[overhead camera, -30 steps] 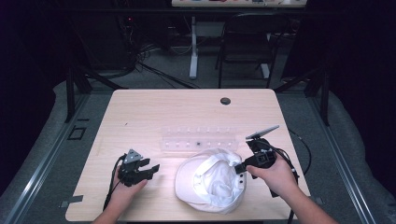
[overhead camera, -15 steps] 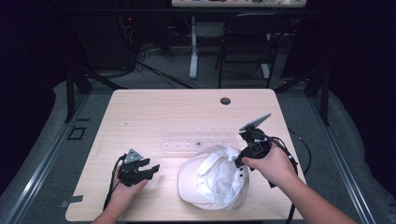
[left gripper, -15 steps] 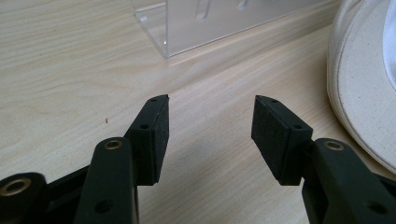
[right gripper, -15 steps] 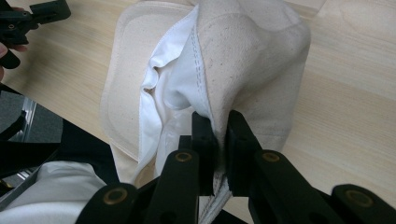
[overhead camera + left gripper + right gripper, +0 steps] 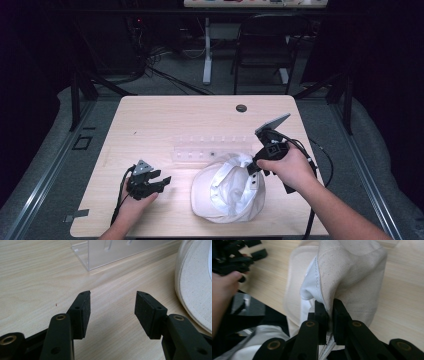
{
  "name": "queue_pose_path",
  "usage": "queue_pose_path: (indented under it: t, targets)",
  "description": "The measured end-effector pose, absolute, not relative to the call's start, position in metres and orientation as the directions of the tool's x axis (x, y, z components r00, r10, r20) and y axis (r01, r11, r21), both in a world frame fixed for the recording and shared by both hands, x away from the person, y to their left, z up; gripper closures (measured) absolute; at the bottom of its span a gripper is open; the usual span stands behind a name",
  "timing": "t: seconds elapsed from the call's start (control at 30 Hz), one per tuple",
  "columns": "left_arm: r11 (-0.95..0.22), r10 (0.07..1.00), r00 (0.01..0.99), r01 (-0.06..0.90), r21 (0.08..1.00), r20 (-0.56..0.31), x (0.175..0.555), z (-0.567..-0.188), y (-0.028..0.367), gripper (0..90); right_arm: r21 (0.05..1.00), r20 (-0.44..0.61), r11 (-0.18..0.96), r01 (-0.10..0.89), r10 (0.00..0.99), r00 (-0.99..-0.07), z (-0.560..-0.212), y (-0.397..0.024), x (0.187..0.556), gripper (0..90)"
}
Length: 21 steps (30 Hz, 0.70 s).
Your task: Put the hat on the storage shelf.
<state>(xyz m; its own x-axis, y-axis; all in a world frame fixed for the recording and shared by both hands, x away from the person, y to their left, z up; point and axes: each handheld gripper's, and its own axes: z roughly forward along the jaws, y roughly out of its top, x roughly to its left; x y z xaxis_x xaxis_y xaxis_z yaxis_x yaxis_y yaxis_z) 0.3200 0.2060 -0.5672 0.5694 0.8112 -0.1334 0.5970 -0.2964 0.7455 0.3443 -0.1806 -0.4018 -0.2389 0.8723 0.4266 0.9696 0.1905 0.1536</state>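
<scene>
A white cap [image 5: 227,187] lies upside down on the wooden table [image 5: 200,120], its brim toward the front. My right gripper [image 5: 253,167] is shut on the cap's back rim and holds that edge lifted. The right gripper view shows the cream fabric [image 5: 352,272] pinched between the two black pads [image 5: 322,315]. My left gripper [image 5: 162,181] rests on the table to the left of the cap, open, with nothing between its jaws. In the left gripper view the cap's brim [image 5: 192,287] lies at the right and my left gripper [image 5: 112,303] points along the bare wood.
A clear plastic rack [image 5: 210,149] lies across the table just behind the cap, and its corner [image 5: 100,255] appears ahead of the left jaws. A round cable hole [image 5: 241,108] sits near the far edge. Chairs and cables stand on the floor beyond.
The right gripper has risen and drawn the cap's back rim up with it, bunching the fabric. The left gripper has stayed put.
</scene>
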Motion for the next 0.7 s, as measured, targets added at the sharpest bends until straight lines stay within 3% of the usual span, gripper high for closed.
queue_pose_path:
  t: [0.37, 0.7]
  targets:
    - [-0.302, 0.810, 0.572, 0.596, 0.744, -0.130, 0.3201, -0.5673, 0.2057, 47.3, 0.129, 0.622, 0.113, 0.985, 0.764, -0.169, -0.3973, -0.1905, 0.3501, 84.4]
    - [-0.302, 0.810, 0.573, 0.595, 0.745, -0.129, 0.3195, -0.5676, 0.2045, 47.2, 0.141, 0.691, 0.098, 0.985, 0.703, -0.169, -0.3935, -0.1889, 0.3506, 84.6]
